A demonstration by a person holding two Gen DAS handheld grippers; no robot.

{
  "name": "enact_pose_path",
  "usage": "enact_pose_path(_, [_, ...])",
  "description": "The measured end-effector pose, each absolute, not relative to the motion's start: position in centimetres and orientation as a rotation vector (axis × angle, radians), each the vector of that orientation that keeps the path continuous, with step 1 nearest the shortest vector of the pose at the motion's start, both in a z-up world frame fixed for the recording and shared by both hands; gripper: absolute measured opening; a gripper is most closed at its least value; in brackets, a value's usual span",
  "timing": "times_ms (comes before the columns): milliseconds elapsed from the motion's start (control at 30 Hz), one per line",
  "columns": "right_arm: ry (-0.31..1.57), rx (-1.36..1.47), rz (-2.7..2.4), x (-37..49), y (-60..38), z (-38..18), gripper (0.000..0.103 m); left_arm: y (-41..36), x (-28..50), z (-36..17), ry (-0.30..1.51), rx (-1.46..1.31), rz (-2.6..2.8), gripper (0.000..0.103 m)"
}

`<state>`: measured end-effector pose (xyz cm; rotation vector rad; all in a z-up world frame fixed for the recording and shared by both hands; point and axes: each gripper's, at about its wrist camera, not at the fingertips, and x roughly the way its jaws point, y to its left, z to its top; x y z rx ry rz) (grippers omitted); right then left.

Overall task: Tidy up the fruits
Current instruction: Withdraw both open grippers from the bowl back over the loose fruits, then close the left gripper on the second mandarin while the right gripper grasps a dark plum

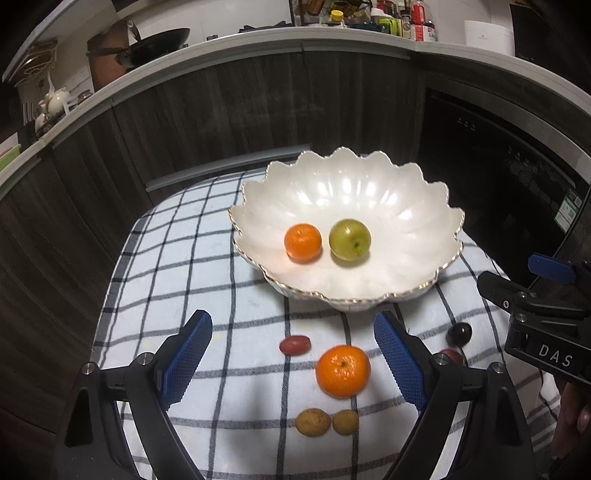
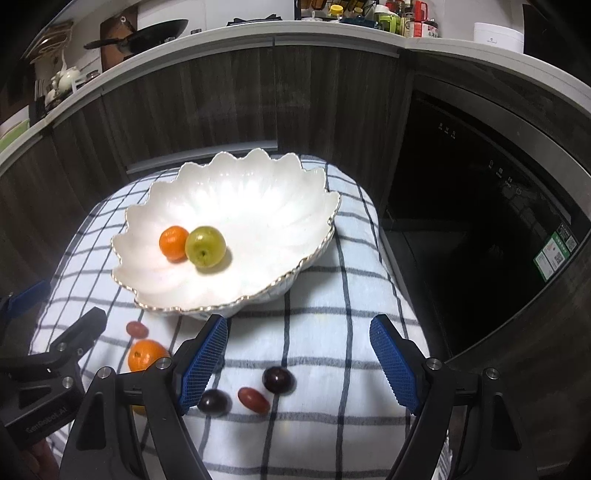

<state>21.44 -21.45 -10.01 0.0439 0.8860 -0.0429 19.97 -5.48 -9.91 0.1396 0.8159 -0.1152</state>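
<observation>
A white scalloped bowl [image 1: 406, 280] [image 2: 155, 280] on a checked cloth holds a small orange [image 1: 303, 242] [image 2: 173, 242] and a green fruit [image 1: 349, 240] [image 2: 205, 246]. In front of it lie a bigger orange [image 1: 342, 371] [image 2: 144, 355], a red grape [image 1: 294, 345] [image 2: 136, 329], two brown nuts [image 1: 313, 422] and, in the right wrist view, two dark grapes [image 2: 277, 379] [image 2: 213, 402] with a red one [image 2: 253, 399]. My left gripper [image 1: 293, 362] stands open above the orange and red grape. My right gripper [image 2: 299, 365] stands open over the dark grapes. Nothing is held.
The checked cloth [image 1: 207, 280] [image 2: 332, 332] drapes a small table with rounded edges. Dark cabinet fronts [image 1: 221, 118] rise behind it and a dark appliance [image 2: 480, 240] stands at the right. A counter above carries a wok [image 1: 159, 42] and bottles [image 1: 410, 20].
</observation>
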Motion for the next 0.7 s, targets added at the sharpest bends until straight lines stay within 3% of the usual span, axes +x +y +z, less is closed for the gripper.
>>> enact_pose_path(700, [0.971,0.046,-0.015,21.1,-21.6,-13.4,0.08,-6.8,19.4,-13.1,0.871,0.178,-0.169,0.09])
